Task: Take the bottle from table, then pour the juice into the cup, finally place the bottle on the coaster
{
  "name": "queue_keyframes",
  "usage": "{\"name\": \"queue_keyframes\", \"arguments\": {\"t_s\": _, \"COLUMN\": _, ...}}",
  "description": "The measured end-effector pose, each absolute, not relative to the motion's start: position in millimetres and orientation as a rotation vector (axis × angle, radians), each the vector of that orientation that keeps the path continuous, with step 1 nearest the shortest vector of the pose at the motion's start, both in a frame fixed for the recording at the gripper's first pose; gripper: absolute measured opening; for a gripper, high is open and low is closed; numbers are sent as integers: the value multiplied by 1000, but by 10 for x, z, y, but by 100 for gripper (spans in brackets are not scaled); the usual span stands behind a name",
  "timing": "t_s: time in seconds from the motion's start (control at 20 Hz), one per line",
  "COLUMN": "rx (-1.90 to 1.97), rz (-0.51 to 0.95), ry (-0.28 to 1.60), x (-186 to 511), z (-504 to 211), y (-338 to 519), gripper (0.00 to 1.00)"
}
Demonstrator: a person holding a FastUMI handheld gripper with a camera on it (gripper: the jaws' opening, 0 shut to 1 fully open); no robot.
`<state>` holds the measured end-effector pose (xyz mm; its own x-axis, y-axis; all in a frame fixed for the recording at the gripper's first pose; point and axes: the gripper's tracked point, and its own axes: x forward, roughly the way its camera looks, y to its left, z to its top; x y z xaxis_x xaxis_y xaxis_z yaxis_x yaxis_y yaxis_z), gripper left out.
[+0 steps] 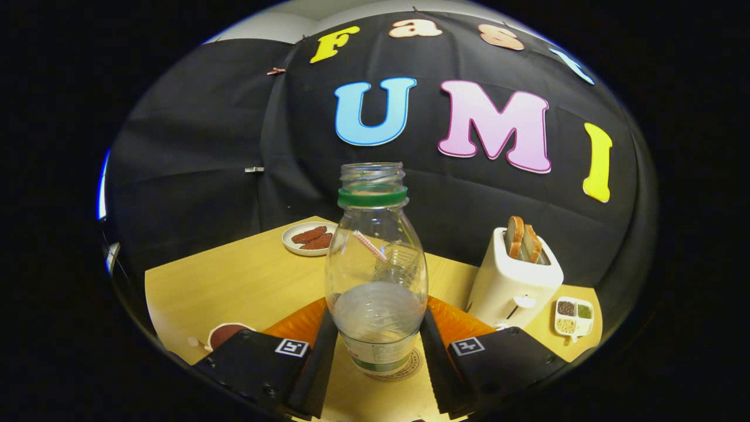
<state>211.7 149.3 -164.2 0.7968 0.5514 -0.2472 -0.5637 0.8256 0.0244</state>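
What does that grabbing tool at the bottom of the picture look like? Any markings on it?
The gripper has two long, flat fingers that narrow toward their tips, each joined to a blocky black housing. Each housing carries a small white square tag printed with a black pattern. The inner face of one finger looks ribbed. No cables or sleeve can be seen.

Gripper (378,357): both fingers extend forward toward 12 o'clock, parted wide, one at 10 o'clock and one at 2 o'clock.

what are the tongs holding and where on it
The tongs flank the bottle's lower body as it stands on the coaster; whether both fingers press it cannot be told.
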Motion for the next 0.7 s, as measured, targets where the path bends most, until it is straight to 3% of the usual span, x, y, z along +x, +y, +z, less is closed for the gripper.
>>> {"name": "queue_keyframes", "arguments": {"t_s": 0.7, "rx": 7, "rz": 503, "ry": 297, "x": 2400, "z": -2144, "y": 1325, "gripper": 74}}
